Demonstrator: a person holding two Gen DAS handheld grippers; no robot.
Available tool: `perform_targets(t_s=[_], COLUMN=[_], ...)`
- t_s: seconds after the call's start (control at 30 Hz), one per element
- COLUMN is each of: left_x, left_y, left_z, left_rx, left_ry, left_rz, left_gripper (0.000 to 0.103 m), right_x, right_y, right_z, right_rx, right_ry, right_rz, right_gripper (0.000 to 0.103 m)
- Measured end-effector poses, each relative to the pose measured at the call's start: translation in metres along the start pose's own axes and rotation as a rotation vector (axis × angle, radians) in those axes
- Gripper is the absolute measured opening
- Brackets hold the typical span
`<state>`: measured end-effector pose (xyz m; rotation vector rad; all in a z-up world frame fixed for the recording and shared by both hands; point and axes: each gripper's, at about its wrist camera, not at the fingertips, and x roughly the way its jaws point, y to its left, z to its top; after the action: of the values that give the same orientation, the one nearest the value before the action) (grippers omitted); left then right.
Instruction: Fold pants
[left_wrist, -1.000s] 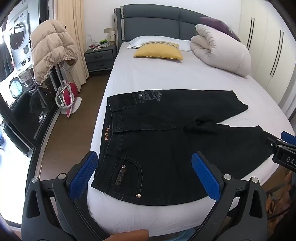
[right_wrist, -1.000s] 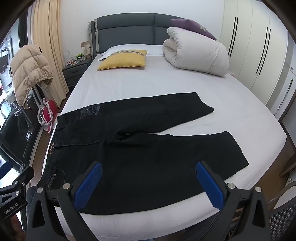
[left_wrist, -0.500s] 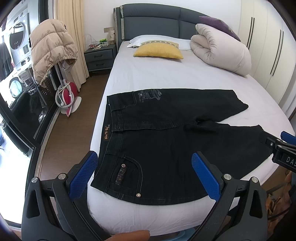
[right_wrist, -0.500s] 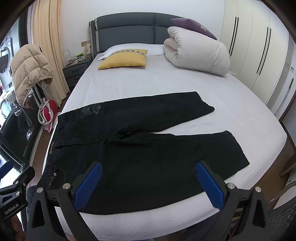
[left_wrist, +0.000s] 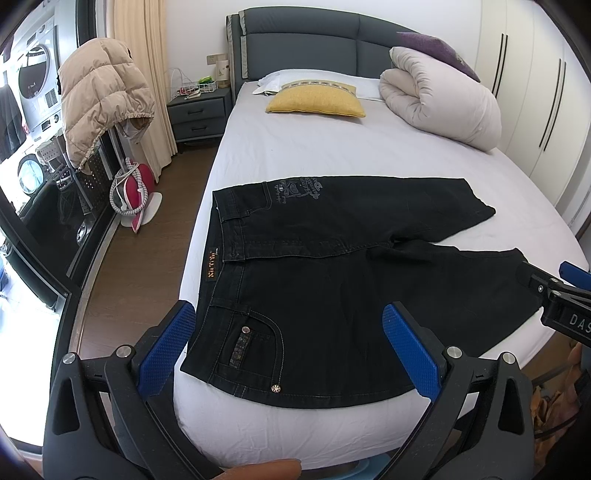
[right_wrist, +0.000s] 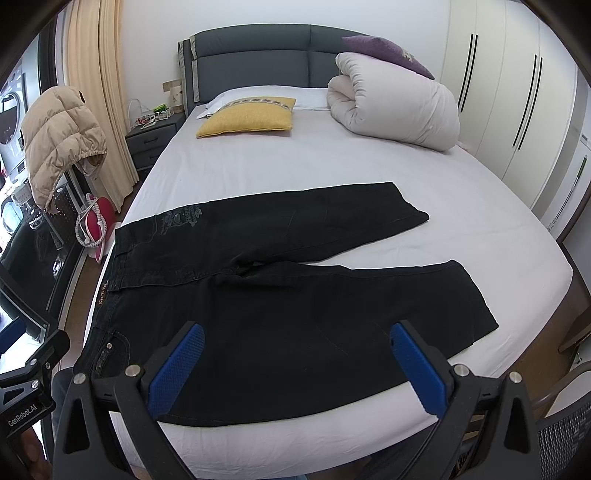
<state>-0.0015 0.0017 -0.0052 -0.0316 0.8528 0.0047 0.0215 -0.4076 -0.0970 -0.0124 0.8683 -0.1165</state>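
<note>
Black jeans (left_wrist: 332, 288) lie flat across the near part of the bed, waistband to the left, both legs spread out to the right. In the right wrist view the same jeans (right_wrist: 280, 314) fill the foreground, with a gap of sheet between the two legs. My left gripper (left_wrist: 288, 350) hovers open above the waist and hip pocket, nothing between its blue pads. Over the near leg my right gripper (right_wrist: 295, 369) is open and holds nothing. Each gripper's body shows at the edge of the other's view.
The bed (left_wrist: 332, 155) has a white sheet, with a yellow pillow (left_wrist: 314, 103) and a rolled white duvet (left_wrist: 443, 103) at the head. A nightstand (left_wrist: 197, 110), a beige jacket (left_wrist: 99, 96) on a rack and a red object on the wooden floor stand left. Wardrobes (right_wrist: 517, 103) line the right.
Both views have shifted only slightly toward the bed. The jeans have not moved and both grippers stay open.
</note>
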Motion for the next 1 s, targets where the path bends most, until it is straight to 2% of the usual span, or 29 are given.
perform_targets(t_s=[1.0], left_x=[0.0003], left_y=[0.0], left_z=[0.0], left_rx=[0.0], left_ry=[0.003], left_rz=[0.0], left_gripper=[0.103], right_x=[-0.0005], right_y=[0.0033], right_z=[-0.0021], right_rx=[-0.003], right_ry=[0.005], right_rz=[-0.001], right_gripper=[0.103])
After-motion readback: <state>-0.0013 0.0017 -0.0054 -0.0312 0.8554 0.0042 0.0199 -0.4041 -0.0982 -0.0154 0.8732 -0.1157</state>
